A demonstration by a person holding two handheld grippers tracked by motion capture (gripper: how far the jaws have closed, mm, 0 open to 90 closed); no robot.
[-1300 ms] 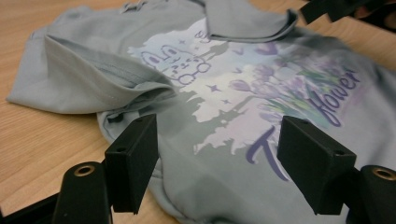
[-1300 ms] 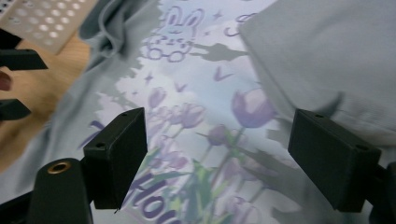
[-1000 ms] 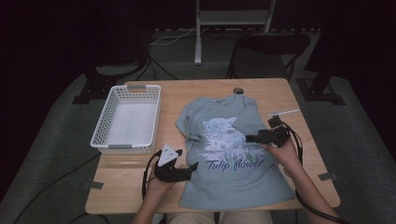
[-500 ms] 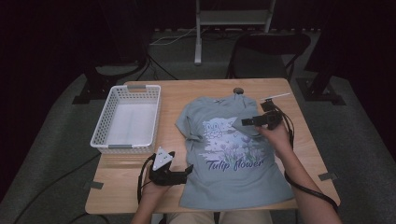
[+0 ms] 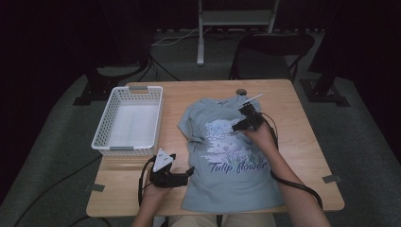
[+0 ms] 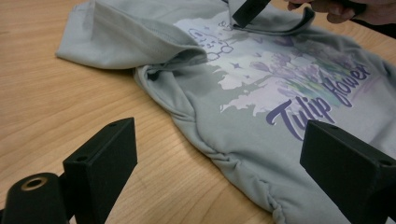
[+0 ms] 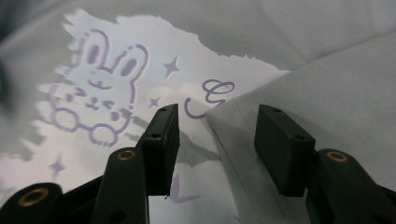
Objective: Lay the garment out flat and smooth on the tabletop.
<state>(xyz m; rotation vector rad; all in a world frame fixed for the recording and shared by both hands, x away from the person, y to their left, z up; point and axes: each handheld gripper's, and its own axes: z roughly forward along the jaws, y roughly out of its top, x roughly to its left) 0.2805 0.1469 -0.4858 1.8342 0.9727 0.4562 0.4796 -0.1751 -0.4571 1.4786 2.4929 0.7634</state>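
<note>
A pale grey-blue T-shirt (image 5: 236, 179) printed "Tulip flower" lies flat on the wooden table (image 5: 194, 97), collar away from me. My right gripper (image 5: 235, 126) hovers low over the rabbit print on the chest. Its jaws stand a little apart, and the hemmed edge of the folded-in right sleeve (image 7: 289, 88) lies between them (image 7: 217, 121). My left gripper (image 5: 189, 171) rests at the shirt's left side edge, low on the table. Its jaws are wide open (image 6: 224, 163) over the rumpled side seam (image 6: 205, 140) with nothing gripped. The right gripper's jaw (image 6: 247, 10) also shows in the left gripper view.
A white plastic basket (image 5: 101, 137) stands to the left of the shirt. A small round dark object (image 5: 241, 91) sits beyond the collar. A black chair (image 5: 272, 47) stands behind the table. Bare wood runs along the table's right edge (image 5: 307, 142).
My right gripper has travelled left and away from the shirt's right side onto the chest print, with the sleeve folded inward. The left gripper has edged slightly right towards the shirt.
</note>
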